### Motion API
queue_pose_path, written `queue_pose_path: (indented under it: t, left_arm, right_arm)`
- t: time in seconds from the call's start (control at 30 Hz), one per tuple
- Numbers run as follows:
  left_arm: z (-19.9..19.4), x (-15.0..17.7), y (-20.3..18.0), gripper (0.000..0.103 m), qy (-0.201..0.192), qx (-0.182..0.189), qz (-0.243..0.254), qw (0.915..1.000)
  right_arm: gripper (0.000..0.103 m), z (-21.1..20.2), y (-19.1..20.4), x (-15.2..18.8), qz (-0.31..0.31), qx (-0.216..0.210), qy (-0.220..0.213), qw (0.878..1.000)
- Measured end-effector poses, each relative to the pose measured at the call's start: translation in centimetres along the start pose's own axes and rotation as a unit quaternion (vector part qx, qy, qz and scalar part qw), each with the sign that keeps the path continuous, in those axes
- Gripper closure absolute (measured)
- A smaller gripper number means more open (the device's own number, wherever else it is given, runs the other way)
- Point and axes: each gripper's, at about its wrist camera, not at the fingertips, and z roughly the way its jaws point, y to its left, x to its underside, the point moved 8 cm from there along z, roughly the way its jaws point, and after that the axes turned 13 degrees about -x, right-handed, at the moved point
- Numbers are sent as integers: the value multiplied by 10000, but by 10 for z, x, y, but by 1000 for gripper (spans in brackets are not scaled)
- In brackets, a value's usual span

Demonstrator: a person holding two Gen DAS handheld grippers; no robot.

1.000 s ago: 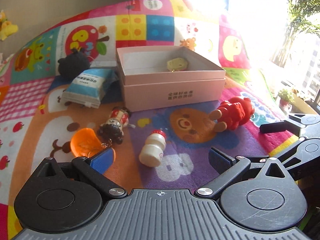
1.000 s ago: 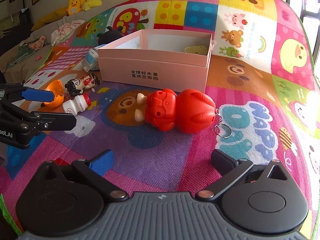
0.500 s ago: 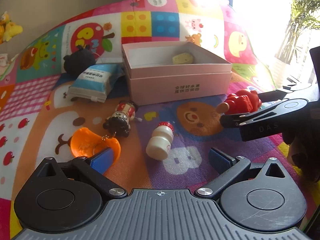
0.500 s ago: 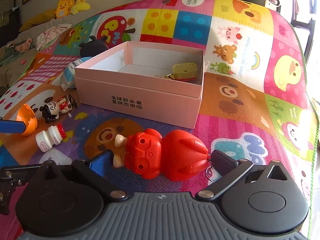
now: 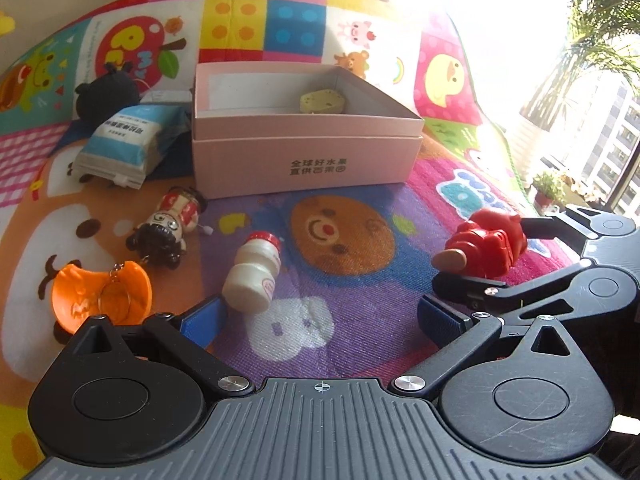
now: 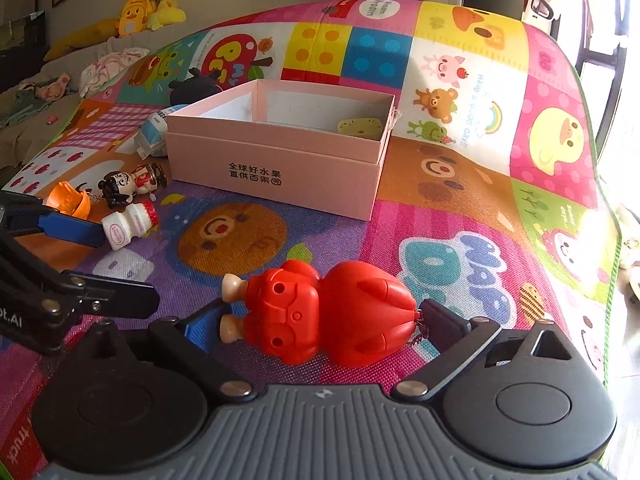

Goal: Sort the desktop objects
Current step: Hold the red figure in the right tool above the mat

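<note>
A red toy figure (image 6: 328,312) lies between the fingers of my right gripper (image 6: 320,320), which is shut on it; it also shows in the left wrist view (image 5: 486,242). My left gripper (image 5: 320,316) is open and empty, low over the mat, with a small white bottle (image 5: 254,270) just ahead of its left finger. An open pink box (image 5: 304,140) stands behind, with a yellow cheese-shaped toy (image 5: 322,102) inside. An orange shell (image 5: 102,300) and a black-haired doll keychain (image 5: 166,228) lie left of the bottle.
A blue-white packet (image 5: 124,140) and a black plush (image 5: 106,94) lie left of the box. The colourful play mat (image 6: 460,192) covers the surface. Its right edge (image 6: 608,216) drops off. Plush toys (image 6: 140,8) and clothes lie far back left.
My right gripper moved onto the red figure and closed its fingers around it. The left gripper moved forward a little toward the bottle.
</note>
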Motion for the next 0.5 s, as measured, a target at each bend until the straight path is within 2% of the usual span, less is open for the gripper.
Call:
queue_pose_path:
  t: [0.1, 0.37, 0.5]
  left_arm:
    - [10, -7, -3, 0, -15, 8, 13, 10000]
    - [30, -21, 6, 0, -67, -193, -51, 9998]
    - [26, -21, 8, 0, -25, -304, -68, 9995]
  right_arm:
    - [3, -3, -2, 2, 59, 90, -12, 9999]
    - [3, -3, 3, 2, -65, -14, -25, 10000]
    - [3, -3, 2, 2, -62, -3, -26, 10000]
